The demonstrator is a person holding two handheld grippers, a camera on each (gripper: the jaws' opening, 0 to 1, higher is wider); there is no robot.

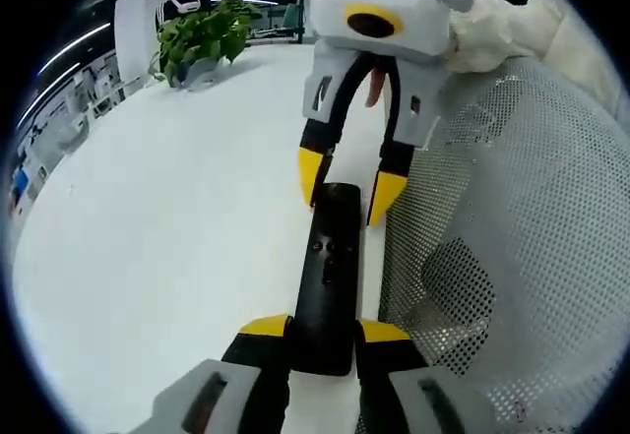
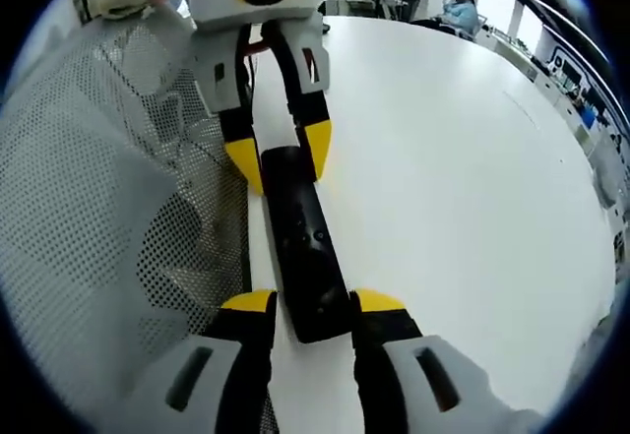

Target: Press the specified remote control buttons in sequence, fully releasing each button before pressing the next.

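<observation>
A black remote control (image 1: 330, 267) lies lengthwise on the white table (image 1: 167, 227) between two facing grippers. My left gripper (image 1: 324, 330) is shut on its near end, both yellow pads tight against its sides. In the right gripper view the same gripper (image 2: 281, 156) clamps the remote's (image 2: 307, 247) far end. My right gripper (image 2: 314, 302) straddles the opposite end with a thin gap on one side, so it is open. From the left gripper view, the right gripper (image 1: 349, 182) stands tilted at the remote's far end, one tip touching its corner.
A person's white mesh sleeve (image 1: 512, 217) lies right beside the remote, also seen as mesh fabric (image 2: 108, 188) in the right gripper view. A potted green plant (image 1: 202, 35) stands at the table's far edge. Seated people (image 2: 458, 6) are beyond the table.
</observation>
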